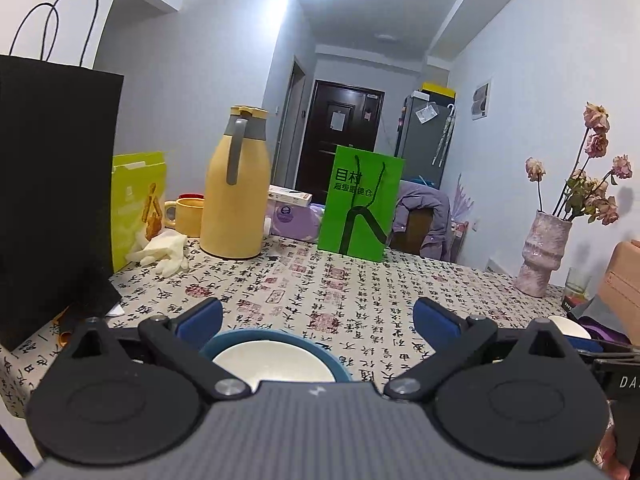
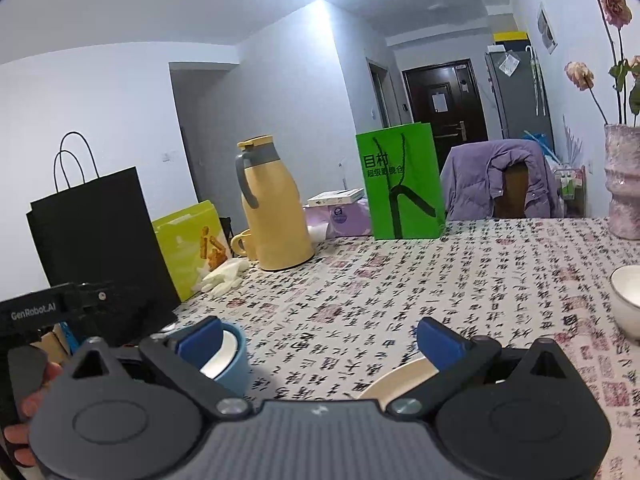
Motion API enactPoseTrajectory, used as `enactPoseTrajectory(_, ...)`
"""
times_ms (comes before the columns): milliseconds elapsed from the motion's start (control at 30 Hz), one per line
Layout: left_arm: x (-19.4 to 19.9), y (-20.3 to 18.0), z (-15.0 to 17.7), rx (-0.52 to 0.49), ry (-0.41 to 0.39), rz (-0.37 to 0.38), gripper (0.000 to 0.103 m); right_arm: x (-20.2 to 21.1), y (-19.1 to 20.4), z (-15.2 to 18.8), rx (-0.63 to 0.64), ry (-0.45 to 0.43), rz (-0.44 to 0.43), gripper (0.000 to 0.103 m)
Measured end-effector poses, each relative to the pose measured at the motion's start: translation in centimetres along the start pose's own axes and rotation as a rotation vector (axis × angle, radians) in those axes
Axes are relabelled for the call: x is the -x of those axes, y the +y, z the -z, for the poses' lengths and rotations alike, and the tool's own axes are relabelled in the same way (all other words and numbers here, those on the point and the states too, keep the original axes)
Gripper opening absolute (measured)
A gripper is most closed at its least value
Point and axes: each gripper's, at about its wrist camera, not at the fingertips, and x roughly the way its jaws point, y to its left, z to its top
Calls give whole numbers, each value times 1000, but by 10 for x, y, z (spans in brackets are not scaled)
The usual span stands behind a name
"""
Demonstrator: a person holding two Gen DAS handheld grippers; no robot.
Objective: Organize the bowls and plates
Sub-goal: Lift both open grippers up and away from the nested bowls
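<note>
With both your jaws spread wide and empty, your left gripper (image 1: 316, 320) could knock the blue bowl (image 1: 276, 356) below it, chipping its white inner bowl (image 1: 272, 360).

The blue bowl (image 1: 276, 354) is half hidden behind the left gripper (image 1: 318, 320), so its near side and base cannot be seen. In the right wrist view, one blue finger (image 2: 200, 338) covers part of that bowl. The cream plate (image 2: 400, 380) peeks out from under the right gripper (image 2: 320, 340); most of it is hidden. The white bowl (image 2: 628, 300) is cut off by the picture's edge. The vase (image 2: 622, 184) is cut off too. Small print on the white box (image 2: 336, 197) is too tiny to read.
</note>
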Motion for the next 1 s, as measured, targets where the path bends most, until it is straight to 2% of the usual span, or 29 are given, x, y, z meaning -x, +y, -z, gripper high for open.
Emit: enactPoseTrajectory(1000, -72, -74, -10, -1, 72, 48, 103, -4, -97, -32, 29, -41, 58, 103)
